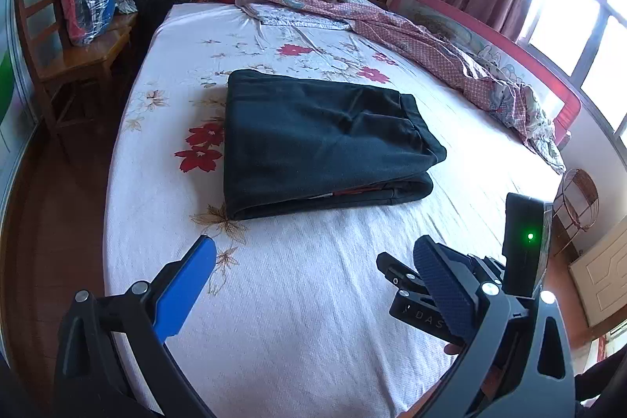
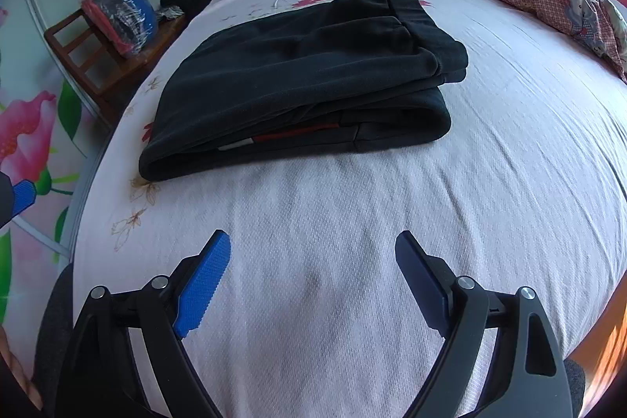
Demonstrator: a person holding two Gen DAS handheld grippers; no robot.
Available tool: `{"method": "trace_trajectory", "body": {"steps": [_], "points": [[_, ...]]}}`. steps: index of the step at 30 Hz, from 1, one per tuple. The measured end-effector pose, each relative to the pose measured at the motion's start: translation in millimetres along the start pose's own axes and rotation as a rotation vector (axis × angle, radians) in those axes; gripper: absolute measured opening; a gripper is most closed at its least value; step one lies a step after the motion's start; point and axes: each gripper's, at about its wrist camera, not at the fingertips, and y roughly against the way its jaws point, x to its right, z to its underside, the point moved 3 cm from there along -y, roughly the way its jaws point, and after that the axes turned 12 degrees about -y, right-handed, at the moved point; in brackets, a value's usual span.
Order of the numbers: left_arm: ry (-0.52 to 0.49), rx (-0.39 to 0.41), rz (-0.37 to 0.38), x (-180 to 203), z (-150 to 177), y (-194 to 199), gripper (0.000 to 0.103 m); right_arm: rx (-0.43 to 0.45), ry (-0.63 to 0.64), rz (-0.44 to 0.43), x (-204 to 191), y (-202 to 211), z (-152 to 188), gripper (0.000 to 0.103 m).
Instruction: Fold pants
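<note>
Bed sheet (image 2: 352,222) under folded pants (image 2: 305,73)

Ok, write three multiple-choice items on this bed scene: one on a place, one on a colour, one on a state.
1. Where do the pants lie?
A. on the chair
B. on the bed sheet
C. on the floor

2. What colour are the pants?
A. dark
B. white
C. yellow

3. How do the two hand-held grippers stand?
A. both shut on the pants
B. one open, one shut
C. both open, holding nothing

Answers: 1 B, the folded stack rests on the floral sheet. 2 A, the fabric is near black. 3 C, the left hand-held gripper and the right hand-held gripper show spread fingers short of the pants.
</note>
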Motion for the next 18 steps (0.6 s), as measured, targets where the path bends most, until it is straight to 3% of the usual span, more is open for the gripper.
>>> {"method": "trace_trajectory", "body": {"steps": [2, 5, 13, 18], "points": [[-0.038, -0.016, -0.029, 2, 0, -1, 0.101, 0.000, 0.001, -0.002, 0, 1, 0, 0.085], [-0.087, -0.044, -0.132, 4, 1, 0, 0.101, 0.003, 0.016, 0.002, 0, 5, 2, 0.085], [-0.036, -0.059, -0.069, -6, 1, 1, 0.101, -0.012, 0.047, 0.039, 7, 18, 18, 0.085], [-0.035, -0.015, -0.230, -7, 10, 8, 0.101, -0.028, 0.035, 0.044, 11, 12, 18, 0.085]]}}
